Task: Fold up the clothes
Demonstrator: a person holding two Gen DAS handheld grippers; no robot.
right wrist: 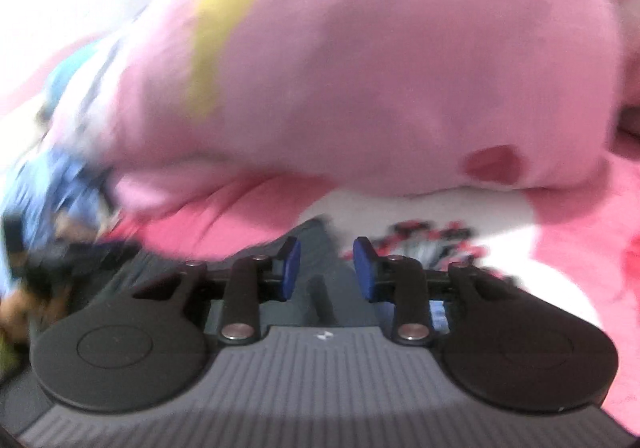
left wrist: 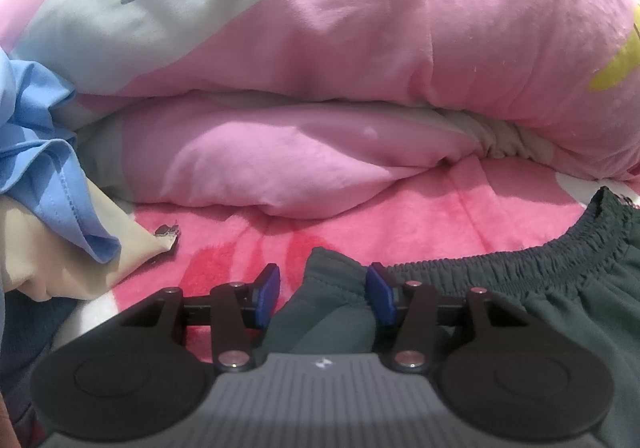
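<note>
The dark green shorts [left wrist: 560,308] lie on the bed's pink blanket [left wrist: 440,215] below the folded quilt [left wrist: 360,67]; my left tongs [left wrist: 323,294] and right tongs [right wrist: 326,270] both straddle their fabric, jaws apart, nothing clamped

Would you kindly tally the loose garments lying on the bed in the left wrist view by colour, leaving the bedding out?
Dark green: 1, the shorts with an elastic waistband, a fold of them between the open fingers of the left gripper.
Light blue: 1, the blue garment.
Beige: 1, the beige garment, under the blue one.
Total: 3
</note>
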